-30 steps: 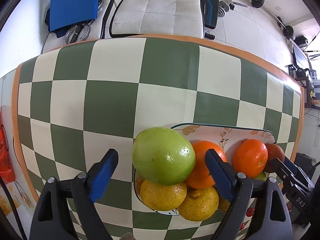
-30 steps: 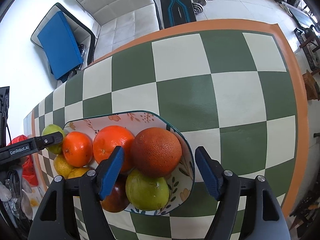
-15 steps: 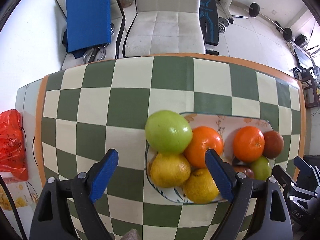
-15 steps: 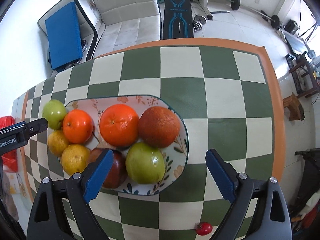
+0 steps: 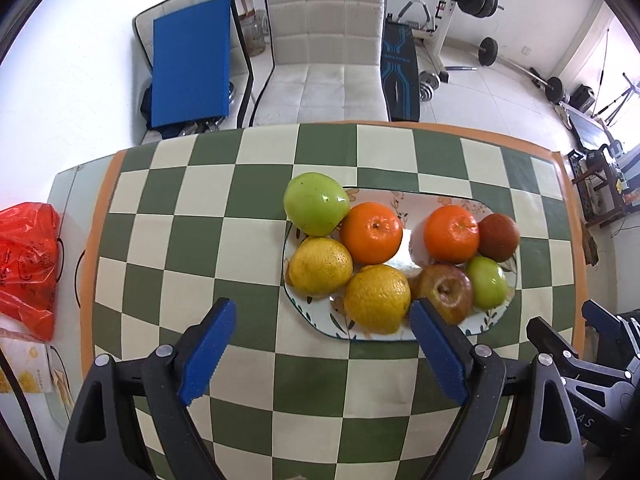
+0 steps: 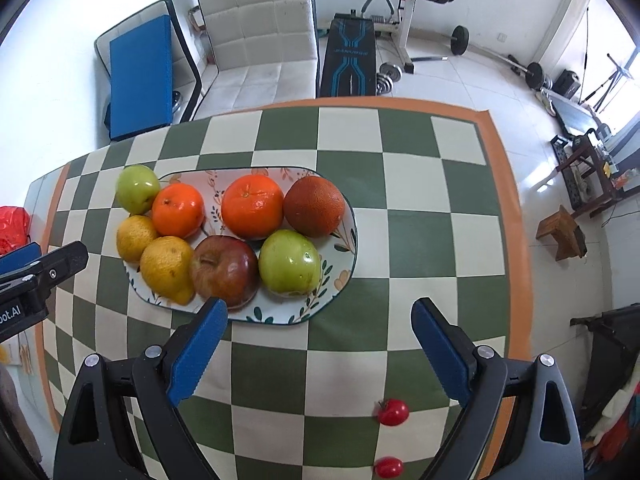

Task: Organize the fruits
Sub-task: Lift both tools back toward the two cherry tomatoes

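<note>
- Both grippers, left gripper (image 5: 320, 346) and right gripper (image 6: 318, 346), are spread wide and hold nothing.
- I count eight fruits on the plate (image 6: 320, 306).
- I think two small red fruits (image 6: 394, 412) on the bench (image 6: 420, 240) are left.

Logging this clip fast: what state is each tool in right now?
Left tool: open, holding nothing.
Right tool: open, holding nothing.

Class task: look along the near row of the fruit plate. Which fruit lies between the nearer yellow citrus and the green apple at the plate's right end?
A red apple lies between the yellow citrus and the green apple, touching both. It shows best in the right wrist view.
</note>
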Motion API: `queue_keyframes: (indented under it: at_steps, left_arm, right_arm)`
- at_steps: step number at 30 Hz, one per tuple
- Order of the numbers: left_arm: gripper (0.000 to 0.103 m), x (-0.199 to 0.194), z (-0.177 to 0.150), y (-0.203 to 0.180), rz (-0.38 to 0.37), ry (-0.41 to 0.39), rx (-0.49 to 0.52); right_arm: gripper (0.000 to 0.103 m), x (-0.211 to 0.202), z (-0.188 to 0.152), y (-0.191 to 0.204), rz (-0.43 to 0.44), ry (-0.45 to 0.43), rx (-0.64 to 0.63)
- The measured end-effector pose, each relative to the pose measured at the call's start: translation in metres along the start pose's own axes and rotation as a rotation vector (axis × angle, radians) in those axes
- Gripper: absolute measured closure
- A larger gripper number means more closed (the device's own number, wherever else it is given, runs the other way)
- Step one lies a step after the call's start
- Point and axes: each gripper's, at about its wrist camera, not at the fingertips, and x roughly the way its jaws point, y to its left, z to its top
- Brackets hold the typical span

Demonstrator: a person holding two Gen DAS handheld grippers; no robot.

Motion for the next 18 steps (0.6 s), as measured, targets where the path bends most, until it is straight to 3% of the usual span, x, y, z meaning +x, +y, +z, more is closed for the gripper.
queue_keyframes:
  at_steps: [18]
  left_arm:
    - [0.014, -0.13, -0.07, -0.003, -0.042, -0.208, 0.01]
  right_arm:
    - [0.008, -0.151, -0.063, -0.003, 0.021, -0.203, -0.014]
